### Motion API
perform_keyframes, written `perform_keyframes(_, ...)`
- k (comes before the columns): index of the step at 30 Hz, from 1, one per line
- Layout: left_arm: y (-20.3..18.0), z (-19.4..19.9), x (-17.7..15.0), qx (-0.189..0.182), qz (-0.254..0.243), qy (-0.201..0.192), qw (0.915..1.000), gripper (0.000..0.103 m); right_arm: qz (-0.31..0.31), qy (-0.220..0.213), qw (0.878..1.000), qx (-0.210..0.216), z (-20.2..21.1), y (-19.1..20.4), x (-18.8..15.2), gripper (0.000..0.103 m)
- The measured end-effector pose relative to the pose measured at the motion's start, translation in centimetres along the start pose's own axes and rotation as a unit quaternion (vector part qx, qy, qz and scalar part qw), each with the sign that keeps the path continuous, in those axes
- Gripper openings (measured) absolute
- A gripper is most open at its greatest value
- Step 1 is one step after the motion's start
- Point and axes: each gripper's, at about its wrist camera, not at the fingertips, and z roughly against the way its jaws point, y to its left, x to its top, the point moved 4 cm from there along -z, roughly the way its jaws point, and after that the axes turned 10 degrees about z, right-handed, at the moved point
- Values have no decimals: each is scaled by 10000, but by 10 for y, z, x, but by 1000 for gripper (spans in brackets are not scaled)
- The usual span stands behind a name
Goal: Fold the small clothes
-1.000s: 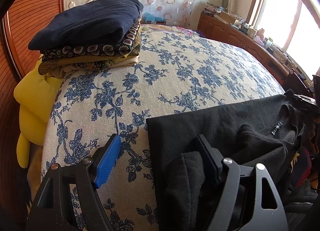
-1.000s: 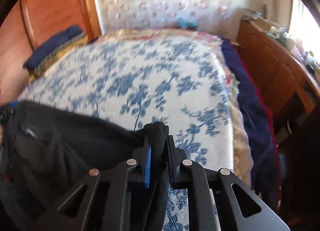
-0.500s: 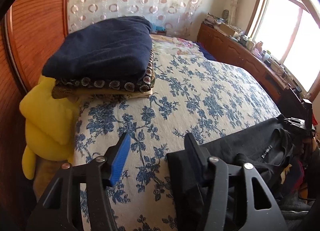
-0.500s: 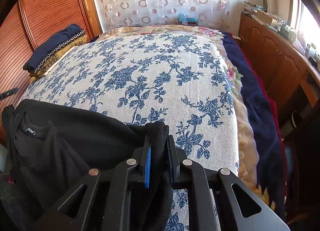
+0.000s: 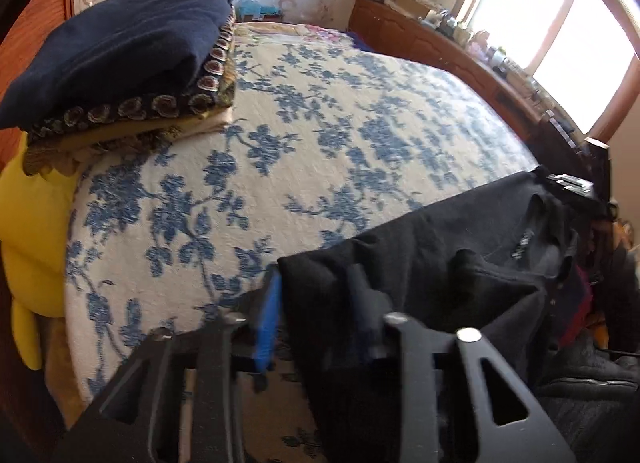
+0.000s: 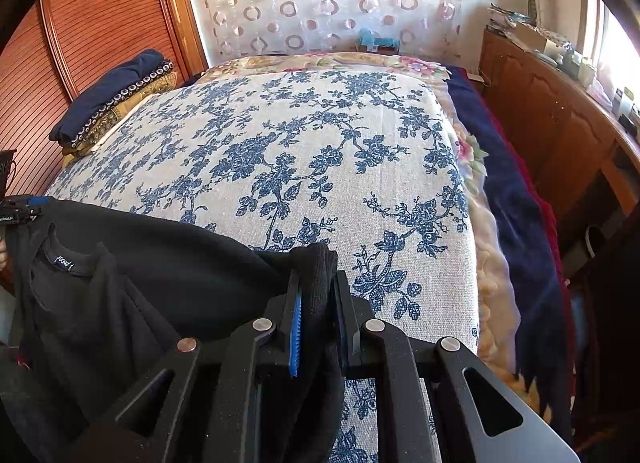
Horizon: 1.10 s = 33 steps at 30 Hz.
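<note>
We see the black shirt [image 6: 168, 263] on the near edge of the floral bedcover [image 6: 304, 151], the right gripper [image 6: 316, 303] pinching its corner, the left gripper [image 5: 316, 303] half closed around its other edge, folded clothes [image 5: 120, 63] at the bedcover's far left corner.

Daylight from window [image 5: 568, 35], blown out at right. Left wrist view motion-blurred; right wrist view sharp. Fisheye bending, dark corners in both.

One black shirt [image 6: 168, 263], one bedspread [image 6: 320, 151], perhaps three stacked folded clothes [image 6: 116, 99].
</note>
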Motion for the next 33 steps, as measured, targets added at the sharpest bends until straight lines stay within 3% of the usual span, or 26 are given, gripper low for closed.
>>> perform_keyframes(2,-5,3,-2,-2,-62,-36,10000,10,7,-53,10000,57,3,2,1,12)
perform_keyframes(6,-20,28,-3,-90,-96,-383,9992,9,75,-517,9986,15,33,10,7,11)
perform_keyframes(14,-68,131,0,-527,-323,-1568,9857,9,340,-1532,9875,-151,140,29,32,10)
perform_keyframes(22,-104,219,0,-724,-542,-2647,9601,8,706,-2235,9716,-321,249,44,37,10)
perform_keyframes(28,-120,280,3,-806,-597,-3553,9294,8,710,-2831,9558,-344,319,45,41,10)
perform_keyframes(33,-131,316,13,-842,-714,-3971,9111,8,798,-3184,9434,-482,365,49,44,10)
